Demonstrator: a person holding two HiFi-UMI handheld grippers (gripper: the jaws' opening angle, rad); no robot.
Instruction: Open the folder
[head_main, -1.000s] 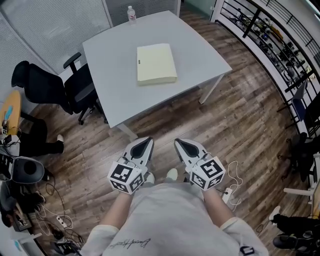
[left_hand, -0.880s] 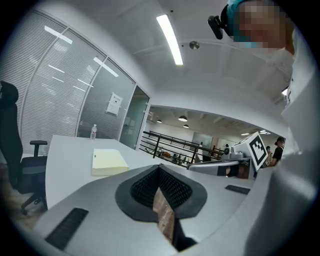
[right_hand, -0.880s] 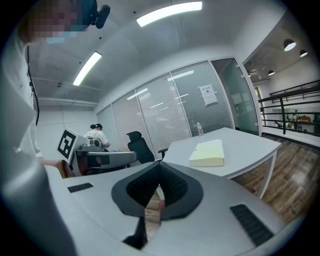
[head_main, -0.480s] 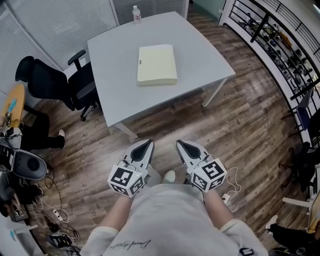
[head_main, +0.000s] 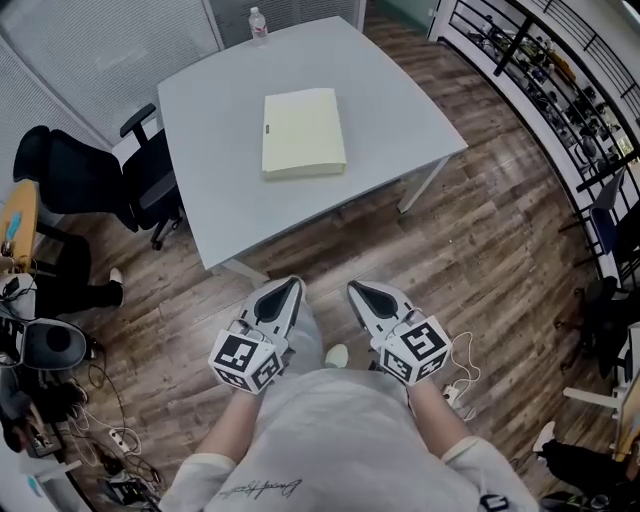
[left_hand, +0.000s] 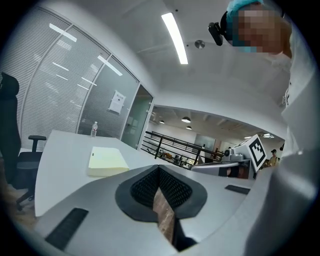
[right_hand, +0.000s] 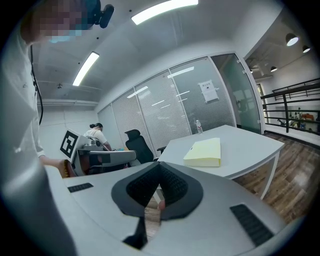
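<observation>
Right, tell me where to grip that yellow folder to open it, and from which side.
Pinch only the top cover at its right long edge, coming in low and level from that side. The yellow folder lies flat and closed on the grey table, and a small dark mark by its left edge suggests, without proving, that the spine is there.

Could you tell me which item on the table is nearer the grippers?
The pale yellow folder, lying flat centrally; the water bottle stands at the far edge.
</observation>
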